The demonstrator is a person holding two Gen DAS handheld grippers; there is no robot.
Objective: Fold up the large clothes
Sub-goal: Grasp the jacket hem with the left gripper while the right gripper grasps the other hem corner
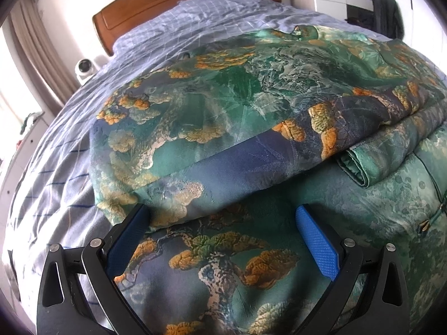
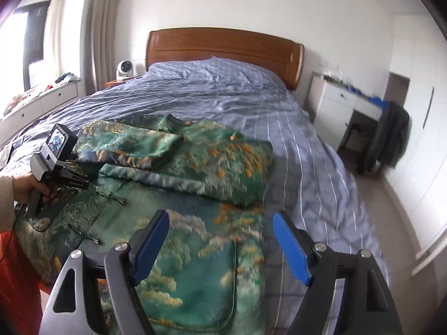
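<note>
A large green satin garment (image 1: 223, 106) with orange and gold tree prints lies on the bed, its sleeves folded across the body. It also shows in the right wrist view (image 2: 190, 167). My left gripper (image 1: 223, 217) is open and empty, low over the garment's left part. It shows in the right wrist view (image 2: 83, 180), held in a hand at the garment's left edge. My right gripper (image 2: 220, 223) is open and empty, above the garment's lower right part near its pocket.
The bed (image 2: 223, 95) has a blue checked sheet and a wooden headboard (image 2: 223, 44). A white fan (image 2: 125, 68) stands on the left nightstand. A white desk (image 2: 340, 103) and a chair with a dark coat (image 2: 391, 136) stand right of the bed.
</note>
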